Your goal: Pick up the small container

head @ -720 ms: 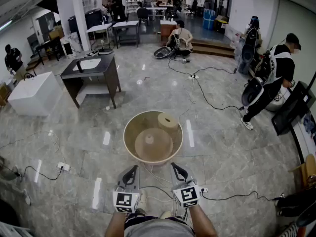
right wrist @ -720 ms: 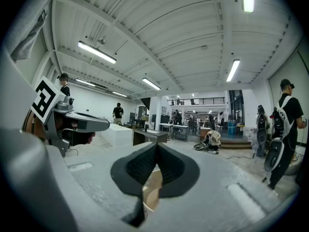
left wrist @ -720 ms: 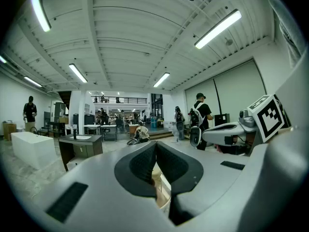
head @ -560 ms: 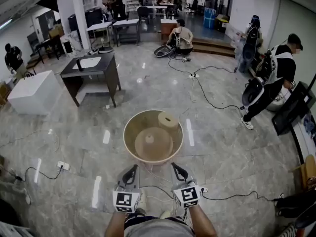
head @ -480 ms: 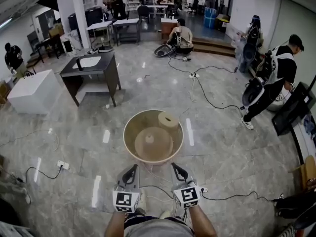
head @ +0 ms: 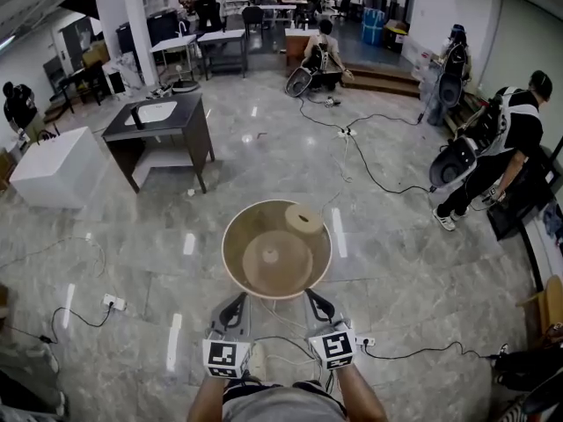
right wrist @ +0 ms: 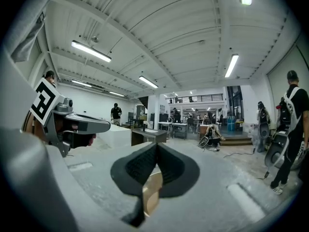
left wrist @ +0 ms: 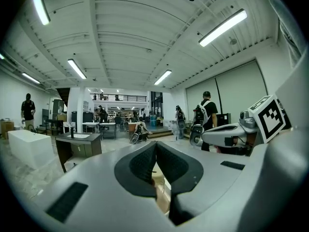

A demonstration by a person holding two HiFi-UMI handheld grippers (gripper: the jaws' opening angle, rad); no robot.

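The small tan cylindrical container (head: 303,219) sits upright at the far right inner edge of a wide round tan basin (head: 230,236). Beside it, a tan disc with a small central knob (head: 274,264) fills most of the basin's bottom. Just short of the basin's near rim we hold the left gripper (head: 236,304) and the right gripper (head: 317,303) side by side and almost level. The jaws of each are pressed together with nothing between them, clear of the container.

Around the basin spreads a polished grey marble-patterned floor (head: 396,262) crossed by black cables (head: 369,174). To the left stand a dark desk with a white inset sink (head: 158,121) and a white block (head: 53,167). Long tube lights (left wrist: 223,27) run along the ribbed white ceiling. A person in black (head: 510,139) stands at the right. Each gripper's cube (head: 222,358) carries a black-and-white square marker.
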